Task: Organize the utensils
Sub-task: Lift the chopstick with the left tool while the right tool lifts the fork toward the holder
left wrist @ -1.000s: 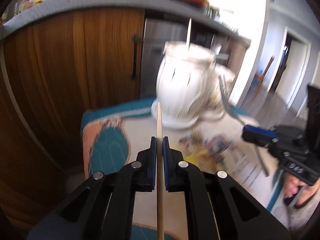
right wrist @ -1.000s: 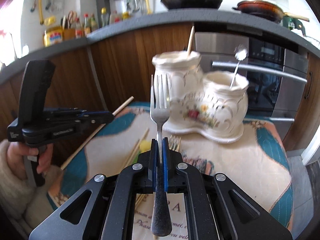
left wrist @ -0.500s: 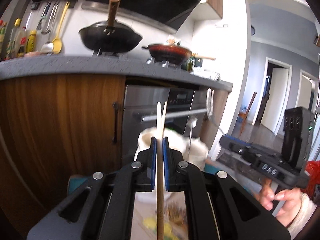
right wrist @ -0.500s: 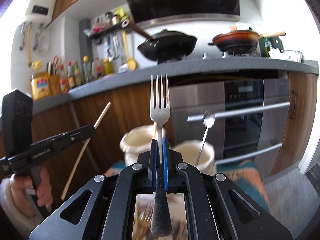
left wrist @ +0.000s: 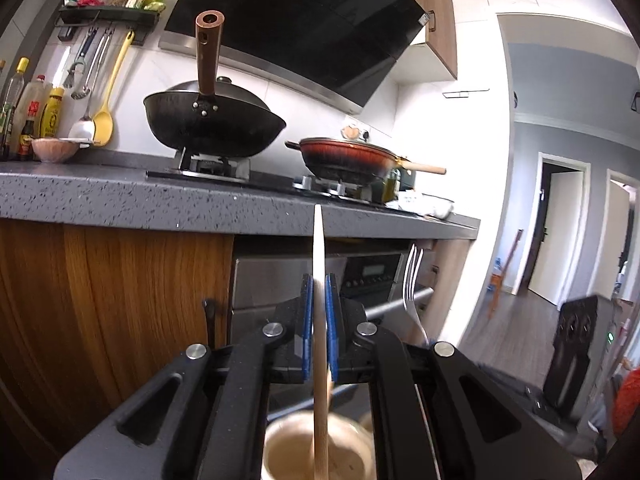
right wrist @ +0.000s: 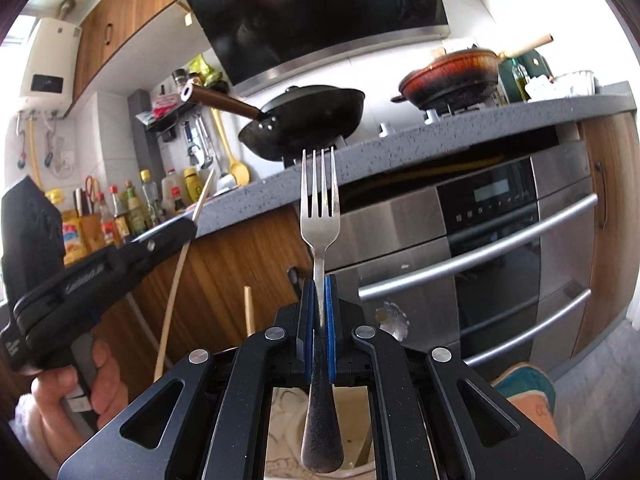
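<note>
1. My left gripper (left wrist: 319, 328) is clamped on a wooden chopstick (left wrist: 319, 264), which stands nearly upright between the blue pads (left wrist: 307, 328); its pale tip rises in front of the grey countertop (left wrist: 120, 200).
2. Below the left gripper I see the open mouth of a cream ceramic holder (left wrist: 288, 452), and the chopstick's lower end runs down over that opening; I cannot tell whether it touches the inside.
3. My right gripper (right wrist: 319, 332) is closed on a metal fork (right wrist: 320, 216), tines up, with the dark handle end hanging below the pads over a pale container that is mostly hidden by the gripper.
4. From the right wrist view, the left gripper sits off to the left, held in a hand (right wrist: 76, 384), with its chopstick slanting up toward the bottles (right wrist: 132, 208) on the counter.
5. A second chopstick (right wrist: 249, 310) stands upright just left of my right gripper, and a decorated spoon end (right wrist: 392, 318) shows just to its right.
6. Behind, a black wok (left wrist: 212, 120) and a red pan (left wrist: 352, 158) sit on the stove, above a steel oven (right wrist: 500, 248).
</note>
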The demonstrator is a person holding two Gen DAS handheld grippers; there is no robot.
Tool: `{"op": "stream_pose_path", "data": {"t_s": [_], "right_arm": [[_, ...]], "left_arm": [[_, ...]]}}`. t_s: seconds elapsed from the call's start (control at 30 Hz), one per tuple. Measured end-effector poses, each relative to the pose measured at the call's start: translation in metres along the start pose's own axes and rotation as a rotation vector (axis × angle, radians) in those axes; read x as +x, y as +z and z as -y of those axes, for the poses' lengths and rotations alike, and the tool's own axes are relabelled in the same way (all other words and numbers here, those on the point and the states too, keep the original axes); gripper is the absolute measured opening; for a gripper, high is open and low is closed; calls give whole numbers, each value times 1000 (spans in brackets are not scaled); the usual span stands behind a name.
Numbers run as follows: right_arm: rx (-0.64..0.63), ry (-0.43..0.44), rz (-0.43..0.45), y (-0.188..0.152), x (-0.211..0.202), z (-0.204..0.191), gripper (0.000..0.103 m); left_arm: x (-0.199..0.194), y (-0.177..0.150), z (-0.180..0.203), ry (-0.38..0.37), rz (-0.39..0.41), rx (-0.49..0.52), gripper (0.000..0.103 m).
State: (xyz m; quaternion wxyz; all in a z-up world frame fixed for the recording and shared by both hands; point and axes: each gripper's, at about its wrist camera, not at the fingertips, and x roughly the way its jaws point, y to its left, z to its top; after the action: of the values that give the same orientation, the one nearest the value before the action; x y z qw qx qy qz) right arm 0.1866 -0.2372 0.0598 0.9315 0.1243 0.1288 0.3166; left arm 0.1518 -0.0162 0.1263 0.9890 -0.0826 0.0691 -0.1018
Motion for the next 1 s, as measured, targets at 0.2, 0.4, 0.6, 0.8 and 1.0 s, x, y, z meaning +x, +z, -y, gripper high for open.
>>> {"op": "stream_pose_path", "data": {"t_s": [0.2, 0.4, 0.6, 0.8, 1.0], "right_arm": [[-26, -15, -39, -14, 11, -3, 6], [-47, -24, -45, -22, 13, -3, 6], [-95, -21, -23, -26, 11, -11, 6], [-85, -10, -49, -32, 10, -8, 6], [-17, 34, -53, -33, 2, 0, 6]], "left_arm": [[18, -4, -6, 47, 44, -14, 6], [18, -19, -7, 55, 36, 12, 6], [-4, -38, -6, 35, -4, 46, 6], [-19, -58, -12, 19, -95, 38, 6], [-27, -60, -14, -25, -127, 18, 6]]}}
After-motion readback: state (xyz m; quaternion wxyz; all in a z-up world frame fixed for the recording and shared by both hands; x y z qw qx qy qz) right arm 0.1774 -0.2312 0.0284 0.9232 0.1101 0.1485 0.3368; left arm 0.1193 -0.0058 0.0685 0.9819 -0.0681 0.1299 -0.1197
